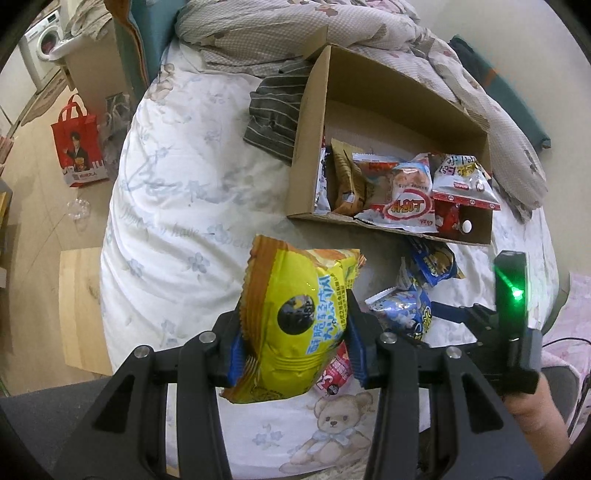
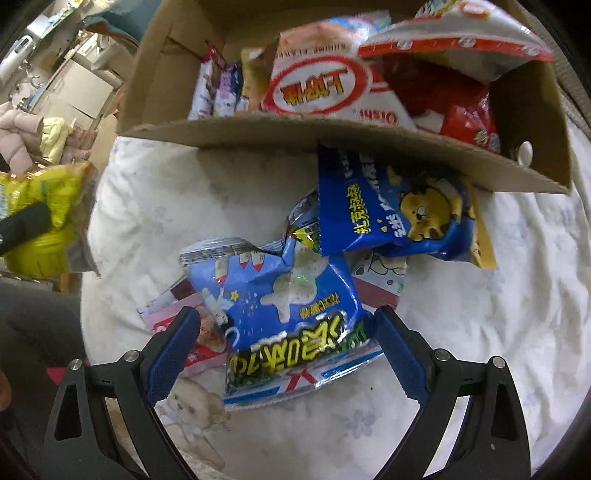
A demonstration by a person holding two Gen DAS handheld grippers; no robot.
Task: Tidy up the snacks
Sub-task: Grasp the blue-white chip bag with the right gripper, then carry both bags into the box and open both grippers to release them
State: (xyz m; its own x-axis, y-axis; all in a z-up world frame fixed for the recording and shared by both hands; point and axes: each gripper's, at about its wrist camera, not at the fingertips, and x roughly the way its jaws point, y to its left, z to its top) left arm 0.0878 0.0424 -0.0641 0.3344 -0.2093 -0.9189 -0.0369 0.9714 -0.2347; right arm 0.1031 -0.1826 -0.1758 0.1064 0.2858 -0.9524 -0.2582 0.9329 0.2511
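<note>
My left gripper (image 1: 295, 332) is shut on a yellow snack bag (image 1: 295, 325) and holds it above the bed, short of the cardboard box (image 1: 310, 140). The box holds several snack bags, among them a white and red bag (image 1: 402, 199). My right gripper (image 2: 284, 350) is open, its fingers on either side of a light blue snack bag (image 2: 284, 306) that lies on the bed. A dark blue bag with a tiger (image 2: 399, 214) lies beyond it against the box front (image 2: 332, 136). A pink packet (image 2: 184, 325) lies under the light blue bag. The yellow bag shows at the left of the right wrist view (image 2: 40, 206).
The box sits on a white floral bedsheet (image 1: 177, 206) with a rumpled quilt (image 1: 332, 33) behind it and striped grey clothing (image 1: 277, 110) beside it. A red tote bag (image 1: 79, 144) stands on the floor at left. A wooden stool (image 1: 79, 306) is by the bed.
</note>
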